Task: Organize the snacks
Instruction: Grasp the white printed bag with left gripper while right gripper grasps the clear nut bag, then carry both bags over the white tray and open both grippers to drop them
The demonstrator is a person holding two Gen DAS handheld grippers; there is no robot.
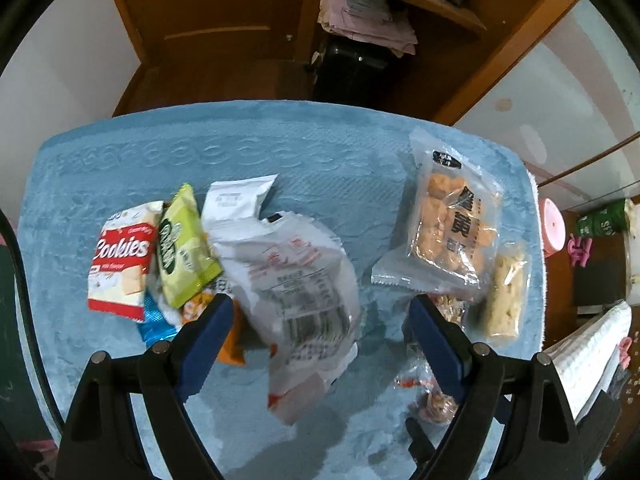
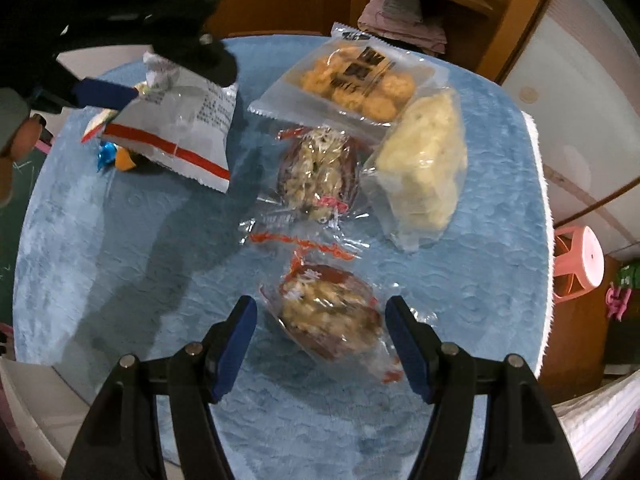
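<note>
My left gripper [image 1: 320, 308] is open above the blue cloth; a white bag with a red stripe [image 1: 296, 300] lies between its spread fingers, and whether they touch it I cannot tell. The bag also shows in the right wrist view [image 2: 180, 128], under the left gripper. At its left lie a red Cookies pack [image 1: 120, 264], a green pack [image 1: 184, 252] and blue and orange packs [image 1: 160, 324]. My right gripper [image 2: 320, 320] is open around a clear-wrapped nut cake [image 2: 332, 320] on the cloth. A second nut cake [image 2: 316, 172] lies further off.
A clear bag of orange puffs [image 1: 452, 232] [image 2: 352, 80] and a pale rice bar [image 1: 504, 292] [image 2: 424, 168] lie at the right on the blue towel-covered table [image 1: 280, 152]. A pink stool [image 2: 580, 264] stands beside the table. A wooden cabinet [image 1: 224, 12] and black suitcase [image 1: 352, 68] stand behind.
</note>
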